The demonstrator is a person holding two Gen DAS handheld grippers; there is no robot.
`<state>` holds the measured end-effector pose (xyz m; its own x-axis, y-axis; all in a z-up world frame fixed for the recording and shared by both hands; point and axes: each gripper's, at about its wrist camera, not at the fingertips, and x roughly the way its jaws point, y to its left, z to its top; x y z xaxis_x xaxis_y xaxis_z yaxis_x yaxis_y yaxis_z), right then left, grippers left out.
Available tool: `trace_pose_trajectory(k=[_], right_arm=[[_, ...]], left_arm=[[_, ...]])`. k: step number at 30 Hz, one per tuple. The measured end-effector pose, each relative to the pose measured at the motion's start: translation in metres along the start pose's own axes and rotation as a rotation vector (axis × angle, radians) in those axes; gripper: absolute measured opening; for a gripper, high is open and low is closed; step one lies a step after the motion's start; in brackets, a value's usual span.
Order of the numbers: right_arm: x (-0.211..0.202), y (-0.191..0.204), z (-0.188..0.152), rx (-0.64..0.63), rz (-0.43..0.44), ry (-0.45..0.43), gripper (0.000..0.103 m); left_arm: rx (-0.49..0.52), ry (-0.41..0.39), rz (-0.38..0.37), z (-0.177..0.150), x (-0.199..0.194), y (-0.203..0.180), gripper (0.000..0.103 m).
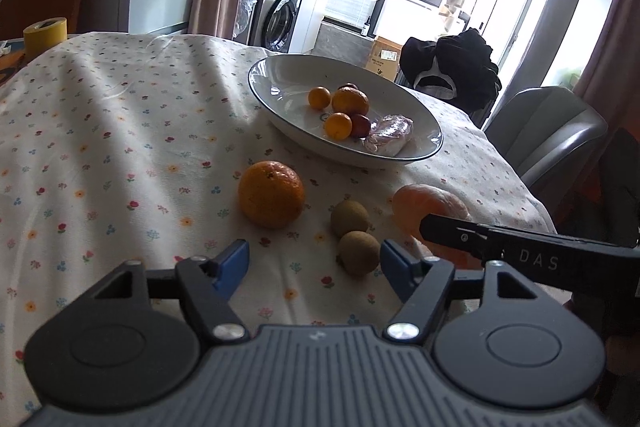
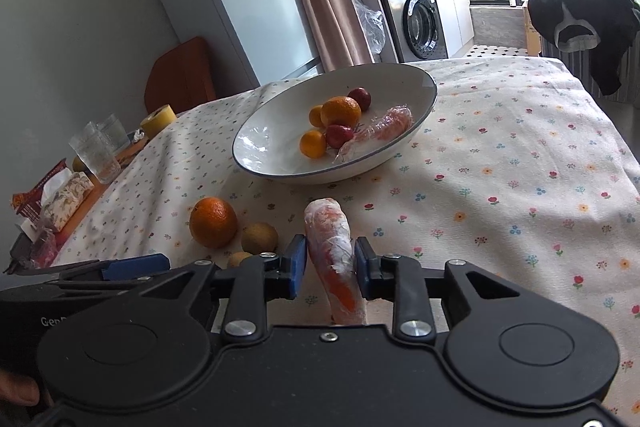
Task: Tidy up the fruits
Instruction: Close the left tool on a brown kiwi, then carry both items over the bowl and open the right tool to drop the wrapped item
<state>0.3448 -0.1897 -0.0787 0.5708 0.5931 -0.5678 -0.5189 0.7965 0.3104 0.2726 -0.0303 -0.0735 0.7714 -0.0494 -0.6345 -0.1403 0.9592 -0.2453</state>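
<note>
Right gripper: pads clamped on one plastic-wrapped fruit wedge.
Left gripper: spread wide, holding nothing, over the floral tablecloth.
Loose fruit: one orange, two kiwis just beside it.
Bowl: three small oranges, two red fruits, one wrapped wedge; near the table's far edge.
Room: bare cloth right of the bowl.

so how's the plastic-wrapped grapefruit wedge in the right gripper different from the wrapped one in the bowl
The plastic-wrapped pink wedge between the right gripper's blue pads is off the white blue-rimmed bowl, above the floral tablecloth; the wrapped wedge in the bowl lies loose beside small oranges and red fruits. The gripped one points away from the camera, the bowl one lies slantwise. Both are pinkish-orange under crinkled film.
</note>
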Motion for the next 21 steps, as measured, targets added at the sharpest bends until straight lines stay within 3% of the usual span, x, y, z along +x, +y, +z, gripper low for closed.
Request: trace_pose_trajectory(k=[11, 13, 15, 21], right_arm=[[-0.004, -0.006, -0.001, 0.026, 0.008, -0.013, 0.019], [-0.006, -0.005, 0.000, 0.021, 0.007, -0.018, 0.019], [-0.008, -0.003, 0.000, 0.019, 0.004, -0.023, 0.018], [-0.017, -0.001, 0.005, 0.011, 0.005, -0.050, 0.018]], left_arm=[[0.028, 0.023, -0.032, 0.001, 0.018, -0.020, 0.045], [0.036, 0.023, -0.013, 0.001, 0.020, -0.021, 0.032], [0.024, 0.028, -0.025, 0.002, 0.019, -0.020, 0.024], [0.011, -0.003, -0.019, 0.004, 0.007, -0.015, 0.024]])
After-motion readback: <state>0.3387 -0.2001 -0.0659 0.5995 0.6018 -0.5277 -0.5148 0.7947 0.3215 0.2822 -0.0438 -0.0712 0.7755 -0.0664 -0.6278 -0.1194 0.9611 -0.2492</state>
